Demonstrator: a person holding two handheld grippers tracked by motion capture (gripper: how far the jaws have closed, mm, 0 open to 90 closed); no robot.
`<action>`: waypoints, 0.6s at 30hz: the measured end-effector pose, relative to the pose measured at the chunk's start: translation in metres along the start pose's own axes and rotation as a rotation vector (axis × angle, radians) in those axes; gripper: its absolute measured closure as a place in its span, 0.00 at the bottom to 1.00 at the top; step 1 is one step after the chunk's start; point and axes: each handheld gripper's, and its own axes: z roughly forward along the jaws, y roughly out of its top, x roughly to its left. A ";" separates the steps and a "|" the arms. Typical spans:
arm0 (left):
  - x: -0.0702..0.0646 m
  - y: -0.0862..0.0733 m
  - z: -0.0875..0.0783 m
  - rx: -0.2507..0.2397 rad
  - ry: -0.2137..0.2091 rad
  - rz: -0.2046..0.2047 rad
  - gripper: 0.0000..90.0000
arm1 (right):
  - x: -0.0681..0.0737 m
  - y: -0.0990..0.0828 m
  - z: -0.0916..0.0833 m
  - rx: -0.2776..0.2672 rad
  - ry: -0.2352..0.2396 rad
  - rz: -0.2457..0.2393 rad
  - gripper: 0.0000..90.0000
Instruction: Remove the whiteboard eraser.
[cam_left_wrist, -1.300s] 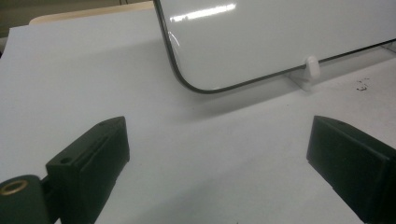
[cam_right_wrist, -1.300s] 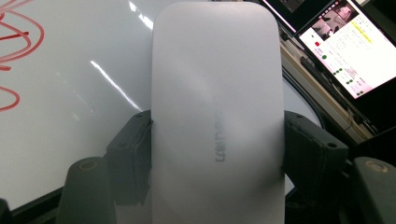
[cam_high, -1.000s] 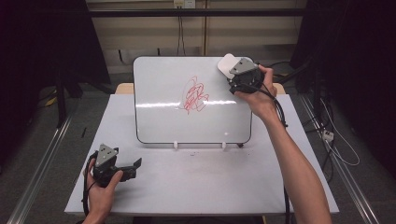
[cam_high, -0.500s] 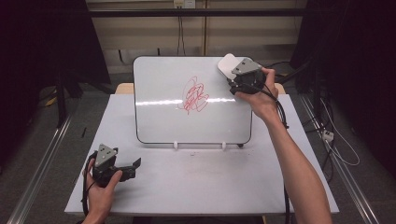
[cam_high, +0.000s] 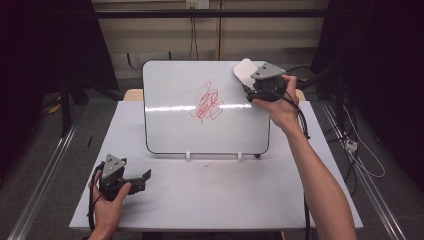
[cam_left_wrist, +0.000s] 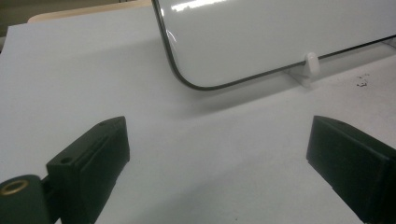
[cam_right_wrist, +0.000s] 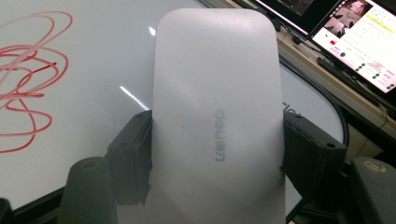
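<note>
Eraser held at the whiteboard's top right corner

My right gripper (cam_right_wrist: 217, 154) clamps the white eraser (cam_right_wrist: 217, 107), marked "deli", beside the red scribble (cam_high: 207, 101) on the whiteboard (cam_high: 170, 125); my left gripper (cam_left_wrist: 217, 154) rests open-jawed on the table (cam_high: 200, 195).

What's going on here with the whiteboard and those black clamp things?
A person at a table holds a gripper in each hand. The right gripper has its jaws shut on a white eraser, held at the upper right corner of a small whiteboard that bears a red scribble, not yet wiped. The left gripper rests low on the table, jaws open and empty.
</note>
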 end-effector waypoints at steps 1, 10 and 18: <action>0.000 0.000 0.000 0.002 0.000 0.002 0.07 | 0.002 -0.001 0.000 0.003 -0.004 -0.008 0.36; 0.001 0.000 0.000 0.003 0.003 0.003 0.07 | -0.001 -0.001 -0.010 -0.051 0.010 0.042 0.36; 0.003 -0.003 0.000 0.010 0.004 -0.003 0.07 | -0.002 0.000 -0.027 -0.097 0.004 0.067 0.36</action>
